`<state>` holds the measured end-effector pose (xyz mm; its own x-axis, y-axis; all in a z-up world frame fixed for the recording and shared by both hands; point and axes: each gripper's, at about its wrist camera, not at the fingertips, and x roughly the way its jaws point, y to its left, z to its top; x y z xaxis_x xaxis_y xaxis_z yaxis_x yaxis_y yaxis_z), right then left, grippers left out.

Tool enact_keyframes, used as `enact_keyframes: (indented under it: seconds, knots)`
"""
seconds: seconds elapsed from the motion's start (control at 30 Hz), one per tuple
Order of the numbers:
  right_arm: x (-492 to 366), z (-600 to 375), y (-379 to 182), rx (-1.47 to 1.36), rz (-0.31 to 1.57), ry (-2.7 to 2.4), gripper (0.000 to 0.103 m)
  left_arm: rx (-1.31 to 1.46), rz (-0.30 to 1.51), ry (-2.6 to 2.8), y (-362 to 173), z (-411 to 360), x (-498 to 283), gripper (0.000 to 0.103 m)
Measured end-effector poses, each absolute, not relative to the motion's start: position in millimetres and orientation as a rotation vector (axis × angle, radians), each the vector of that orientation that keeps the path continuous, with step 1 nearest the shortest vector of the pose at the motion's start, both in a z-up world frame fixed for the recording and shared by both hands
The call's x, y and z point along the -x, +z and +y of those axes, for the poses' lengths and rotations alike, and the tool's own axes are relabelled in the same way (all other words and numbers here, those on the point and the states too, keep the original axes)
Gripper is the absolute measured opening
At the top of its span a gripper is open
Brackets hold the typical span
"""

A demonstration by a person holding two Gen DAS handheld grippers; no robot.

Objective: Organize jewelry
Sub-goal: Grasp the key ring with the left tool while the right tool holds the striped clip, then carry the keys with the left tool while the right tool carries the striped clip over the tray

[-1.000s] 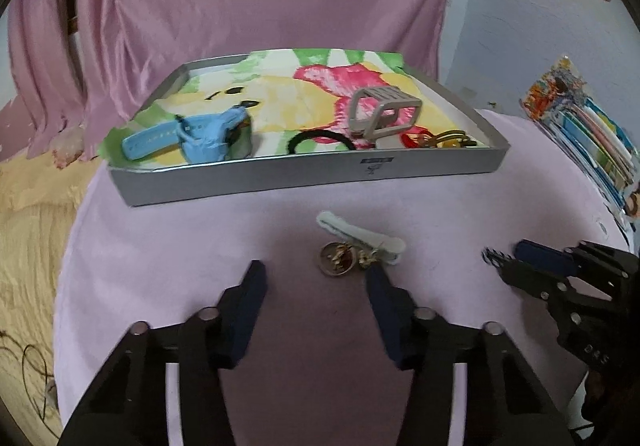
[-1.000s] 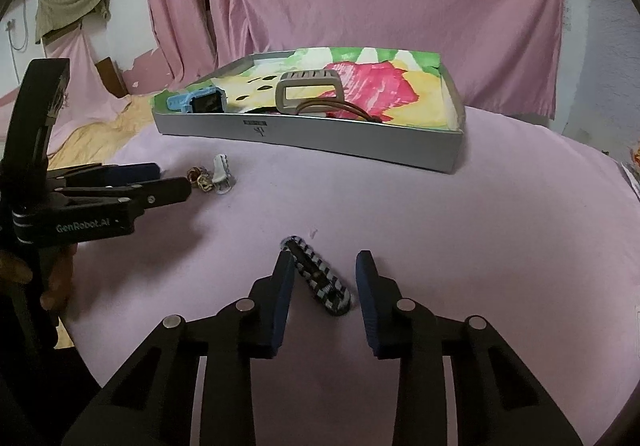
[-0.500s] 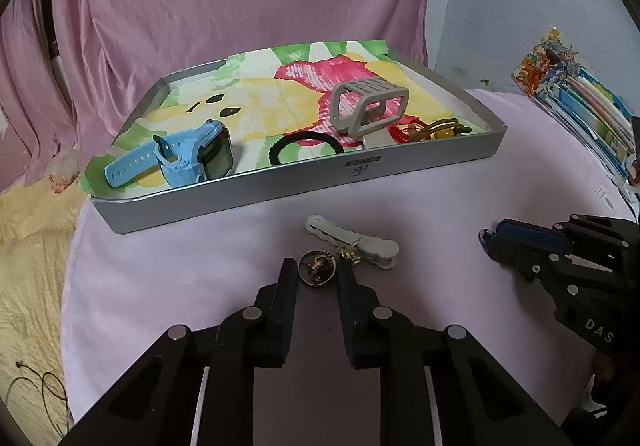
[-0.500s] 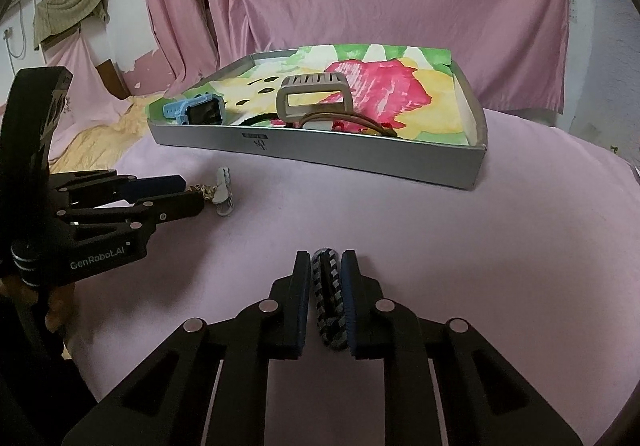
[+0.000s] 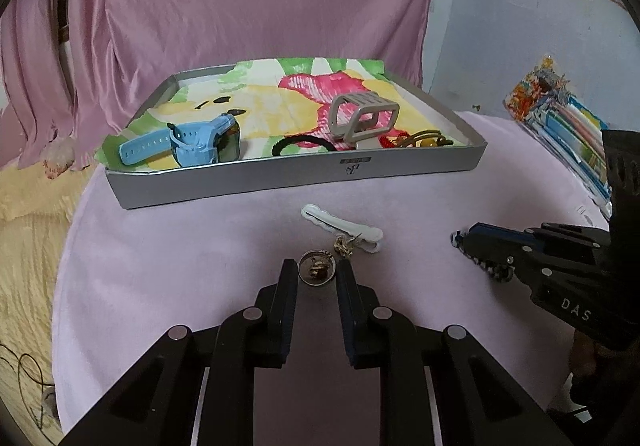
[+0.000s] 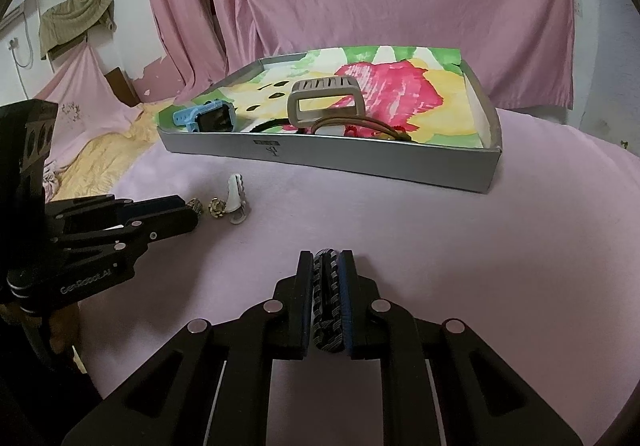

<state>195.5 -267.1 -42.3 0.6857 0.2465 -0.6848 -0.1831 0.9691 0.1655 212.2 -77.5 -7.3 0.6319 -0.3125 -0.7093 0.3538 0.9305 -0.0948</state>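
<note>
My left gripper [image 5: 316, 274] is shut on a round gold pendant [image 5: 317, 269] lying on the pink tablecloth. A small gold charm [image 5: 344, 245] and a white hair clip [image 5: 340, 230] lie just beyond it. My right gripper [image 6: 326, 266] is shut on a black-and-white braided band [image 6: 325, 294], low over the cloth. Each gripper shows in the other's view: the right gripper [image 5: 464, 238] at the right, the left gripper [image 6: 191, 209] at the left beside the gold pieces [image 6: 216, 205]. Behind them stands the grey tray [image 5: 296, 177].
The tray [image 6: 332, 157] is lined with flowered paper and holds a blue watch [image 5: 200, 145], a beige claw clip [image 5: 362, 117], a black hair tie [image 5: 298, 143] and red-and-gold cords [image 5: 416, 139]. Colourful packets [image 5: 560, 117] lie at the table's right edge. Pink curtains hang behind.
Both grippers have closed: the left one's fingers came in around the gold pendant, the right one's clamped onto the braided band. Neither hand has travelled much.
</note>
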Motion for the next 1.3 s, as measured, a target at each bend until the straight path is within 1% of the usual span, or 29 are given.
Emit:
enact_keyframes:
  seconds: [0.03,0.1,0.13,0.43,0.8,1.07,1.3]
  knots:
    - [-195.1,-267.3,-42.3,-0.088,0.777,0.244,0.01,-0.054,0.797,-0.382,-6.5,-77.2,-211.4,0.019]
    - [-193.7,-267.8,-41.1,-0.096,0.768,0.249,0.004,-0.054,0.788,-0.385,-4.9,-76.6,-209.9,0.019]
    - [-192.9,-268.5,-40.5,-0.098,0.768,0.25,0.004,-0.053,0.786,-0.385,-4.4,-76.5,-209.5,0.019]
    - [-190.3,-267.1,-39.2,-0.096,0.768,0.245,0.003,-0.027,0.774,-0.387,-2.2,-73.3,-206.7,0.019]
    - [-191.8,-279.8,-29.5,-0.182,0.709,0.268,0.003,0.021,0.678,-0.389,16.9,-69.0,-210.6,0.019]
    - [-216.1,-292.8,-8.9,-0.21,0.627,0.254,0.003,0.049,0.65,-0.354,31.9,-75.9,-244.1,0.019]
    - [-250.7,-307.2,10.9,-0.206,0.576,0.221,0.003,0.05,0.686,-0.339,32.5,-86.2,-285.7,0.019]
